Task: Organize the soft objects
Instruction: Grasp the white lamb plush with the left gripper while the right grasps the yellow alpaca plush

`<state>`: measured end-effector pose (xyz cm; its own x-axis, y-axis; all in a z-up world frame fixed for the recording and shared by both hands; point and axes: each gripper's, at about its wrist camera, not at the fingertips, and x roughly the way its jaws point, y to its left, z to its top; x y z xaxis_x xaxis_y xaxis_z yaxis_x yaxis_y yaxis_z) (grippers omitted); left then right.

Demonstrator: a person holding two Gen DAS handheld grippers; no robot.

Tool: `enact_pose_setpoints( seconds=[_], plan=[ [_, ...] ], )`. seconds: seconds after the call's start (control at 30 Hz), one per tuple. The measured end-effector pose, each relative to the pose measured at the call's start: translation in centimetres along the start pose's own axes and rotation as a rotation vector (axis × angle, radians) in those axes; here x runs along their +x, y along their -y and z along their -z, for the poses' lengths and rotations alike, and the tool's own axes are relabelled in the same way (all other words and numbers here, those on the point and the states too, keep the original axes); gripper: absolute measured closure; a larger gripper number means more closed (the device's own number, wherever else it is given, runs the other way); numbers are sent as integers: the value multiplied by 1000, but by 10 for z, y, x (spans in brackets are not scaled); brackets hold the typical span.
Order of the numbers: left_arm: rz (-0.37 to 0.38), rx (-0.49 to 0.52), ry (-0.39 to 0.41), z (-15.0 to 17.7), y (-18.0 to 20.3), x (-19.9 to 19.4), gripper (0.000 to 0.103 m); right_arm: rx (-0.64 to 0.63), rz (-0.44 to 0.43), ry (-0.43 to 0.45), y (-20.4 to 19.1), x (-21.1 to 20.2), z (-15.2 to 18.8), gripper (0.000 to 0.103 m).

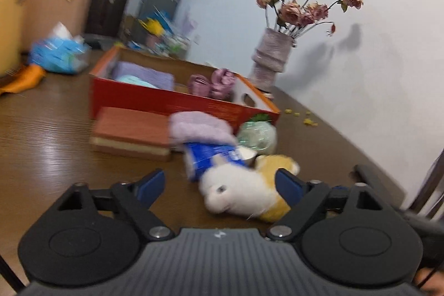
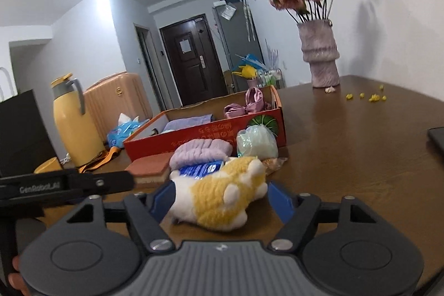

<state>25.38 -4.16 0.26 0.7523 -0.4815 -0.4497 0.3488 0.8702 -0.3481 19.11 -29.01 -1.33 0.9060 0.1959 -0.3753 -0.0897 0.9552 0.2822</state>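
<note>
At the bottom middle of the right wrist view, the right gripper (image 2: 220,199) is wide open, with the plush toy (image 2: 219,199) lying between its blue fingers (image 2: 280,200). It holds nothing. In the left wrist view, the left gripper (image 1: 220,185) is wide open too, holding nothing, and the same toy (image 1: 244,190) lies on the table (image 1: 50,135) near its right finger. Just behind the toy are a blue packet (image 2: 201,168), a purple towel (image 2: 201,150) and a clear bag (image 2: 256,142). Further up the frame sits the red box (image 2: 211,132), with purple cloth inside. At upper right stands the vase (image 2: 320,53).
</note>
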Motion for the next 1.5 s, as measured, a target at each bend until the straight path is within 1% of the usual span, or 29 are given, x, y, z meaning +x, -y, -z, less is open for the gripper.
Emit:
enact_pose_setpoints(
  seconds=[0.03, 0.1, 0.13, 0.2, 0.23, 0.27, 0.33, 0.37, 0.4, 0.43, 0.57, 0.93, 1.1, 1.2, 1.27, 1.33, 1.43, 1.5],
  plan=[
    [21, -13, -17, -3, -1, 11, 23, 13, 0, -4, 3, 9, -4, 30],
    [47, -44, -84, -8, -5, 35, 33, 40, 12, -17, 8, 27, -10, 31],
    [60, -65, -116, -8, -8, 45, 36, 50, 16, -33, 10, 36, -12, 31],
    [90, -103, -168, -5, -14, 57, 48, 72, 10, -71, 14, 51, -14, 33],
    [106, -124, -181, -2, -17, 60, 48, 85, 1, -89, 16, 57, -13, 36],
    [124, -148, -183, 1, -21, 61, 49, 99, -12, -103, 17, 62, -12, 41],
    [131, -161, -175, 4, -24, 59, 52, 132, -46, -116, 19, 67, -7, 42],
    [130, -163, -173, 6, -24, 57, 53, 140, -50, -111, 19, 67, -5, 43],
    [129, -165, -174, 7, -24, 55, 54, 141, -59, -111, 20, 67, -4, 50],
    [125, -164, -177, 7, -23, 52, 54, 150, -73, -114, 20, 66, -4, 50],
    [119, -162, -183, 11, -16, 34, 56, 140, -76, -116, 15, 52, -1, 54],
    [131, -122, -90, 34, 14, -52, 57, 68, -135, -24, -10, -33, 10, 55],
    [139, -115, -62, 39, 22, -72, 57, 55, -144, 7, -16, -56, 11, 55],
    [146, -105, -44, 36, 25, -77, 57, 49, -146, 22, -18, -64, 9, 55],
    [152, -92, -28, 29, 27, -76, 57, 37, -147, 37, -19, -65, 3, 55],
    [159, -73, -11, 15, 30, -71, 57, 14, -145, 52, -20, -62, -11, 55],
    [171, -23, 35, -26, 35, -51, 57, -28, -145, 83, -19, -47, -47, 55],
    [176, -5, 55, -55, 36, -30, 57, -50, -145, 99, -16, -25, -79, 55]
  ],
)
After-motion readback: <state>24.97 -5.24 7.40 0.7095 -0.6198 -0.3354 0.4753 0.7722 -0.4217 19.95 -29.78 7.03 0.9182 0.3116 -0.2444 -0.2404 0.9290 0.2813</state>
